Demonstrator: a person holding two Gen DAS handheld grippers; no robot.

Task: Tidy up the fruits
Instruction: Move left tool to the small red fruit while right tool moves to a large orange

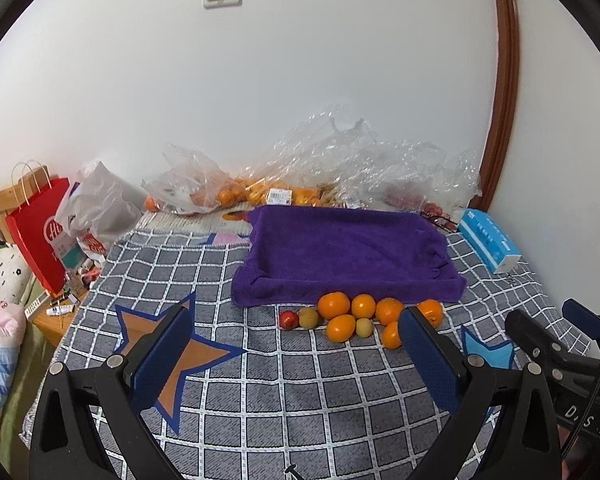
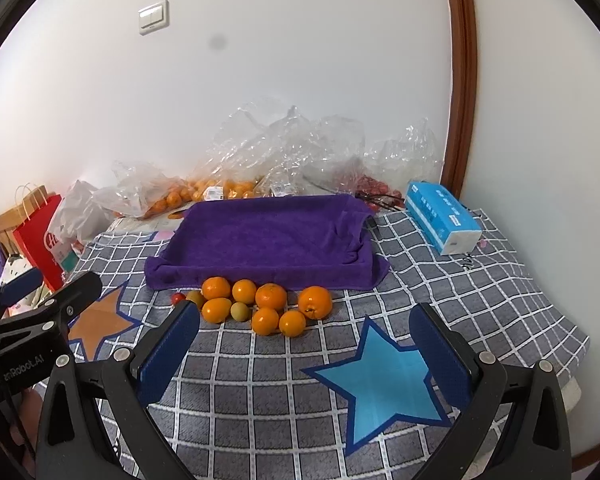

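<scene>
Nothing looks sorted yet; the purple towel (image 2: 268,236), plush and draped over what seems a shallow tray, lies bare, and the fruit (image 2: 256,304) sits in a loose cluster on the checked cloth (image 2: 260,400) just in front of it. All of it is left to move, I'd judge. The oranges (image 1: 333,305) are round and glossy, two smaller fruits dull yellow-green, one small and red. Left gripper (image 1: 296,360) and right gripper (image 2: 304,354) both hang spread wide, holding nothing, short of the pile; crinkled clear bags (image 2: 284,140) line the wall.

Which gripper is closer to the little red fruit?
Left. The left gripper has the little red fruit just ahead between its open fingers. The right gripper sits off to the fruit's right, farther away.
</scene>
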